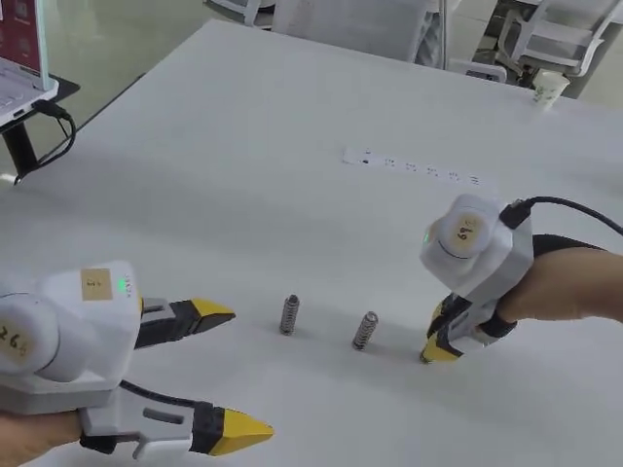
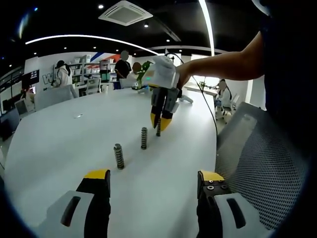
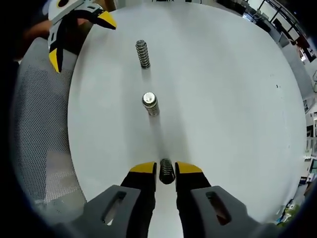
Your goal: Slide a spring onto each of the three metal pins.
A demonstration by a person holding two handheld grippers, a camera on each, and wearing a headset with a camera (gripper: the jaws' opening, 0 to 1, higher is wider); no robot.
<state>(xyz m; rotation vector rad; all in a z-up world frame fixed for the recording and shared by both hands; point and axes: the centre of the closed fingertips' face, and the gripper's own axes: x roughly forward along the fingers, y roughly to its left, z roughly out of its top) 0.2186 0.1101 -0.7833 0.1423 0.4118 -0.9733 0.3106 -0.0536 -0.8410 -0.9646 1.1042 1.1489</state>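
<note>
Two springs stand upright on the white table point(image 1: 292, 195), each over a pin: the left spring point(image 1: 289, 314) point(image 2: 118, 155) point(image 3: 142, 53) and the middle spring point(image 1: 365, 331) point(image 2: 144, 138) point(image 3: 150, 103), whose shiny pin head shows on top. A third spring point(image 3: 167, 171) point(image 2: 158, 127) stands at the right end of the row. My right gripper point(image 1: 436, 342) point(image 3: 167, 169) point(image 2: 159, 121) points down, shut on this spring. Whether a pin is inside it is hidden. My left gripper point(image 1: 229, 372) point(image 2: 154, 176) point(image 3: 79, 25) is open and holds nothing, left of the row.
A white power strip point(image 1: 414, 167) lies farther back on the table. A paper cup point(image 1: 550, 88) stands at the far right edge, with office chairs behind it. A laptop point(image 1: 19, 58) is off the left side. A mesh chair point(image 2: 257, 153) is beside the table.
</note>
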